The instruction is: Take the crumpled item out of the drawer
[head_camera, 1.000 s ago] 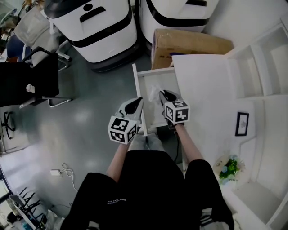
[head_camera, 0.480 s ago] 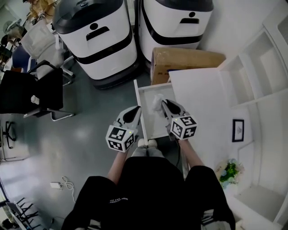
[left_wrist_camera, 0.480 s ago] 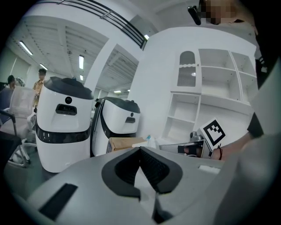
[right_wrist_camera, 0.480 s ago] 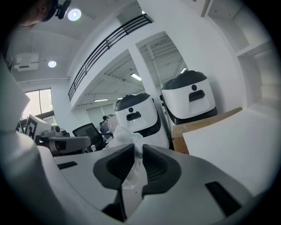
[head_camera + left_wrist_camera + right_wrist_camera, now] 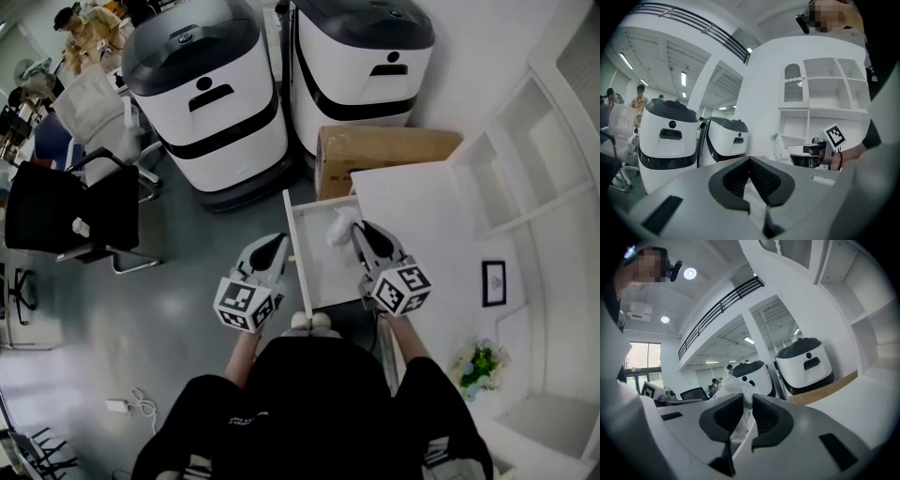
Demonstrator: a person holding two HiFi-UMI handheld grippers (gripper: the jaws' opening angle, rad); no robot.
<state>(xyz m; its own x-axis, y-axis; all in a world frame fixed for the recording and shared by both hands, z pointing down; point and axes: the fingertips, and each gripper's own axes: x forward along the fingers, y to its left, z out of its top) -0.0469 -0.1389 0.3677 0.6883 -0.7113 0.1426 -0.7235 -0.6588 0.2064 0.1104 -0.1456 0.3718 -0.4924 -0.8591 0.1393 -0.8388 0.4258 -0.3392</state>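
My right claw (image 5: 746,413) pinches the crumpled white plastic wad (image 5: 736,390) firmly. Best to lift straight above the open white drawer (image 5: 323,274) without loosening. My left claw (image 5: 749,161) is closed, empty.

Bright, even overhead light, soft shadows, heavy fisheye w/ dark corners (gripper views only)

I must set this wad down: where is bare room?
The white top, between box and shelves, is bare. So is the grey floor left of the drawer. Crowded behind the box: two machines.
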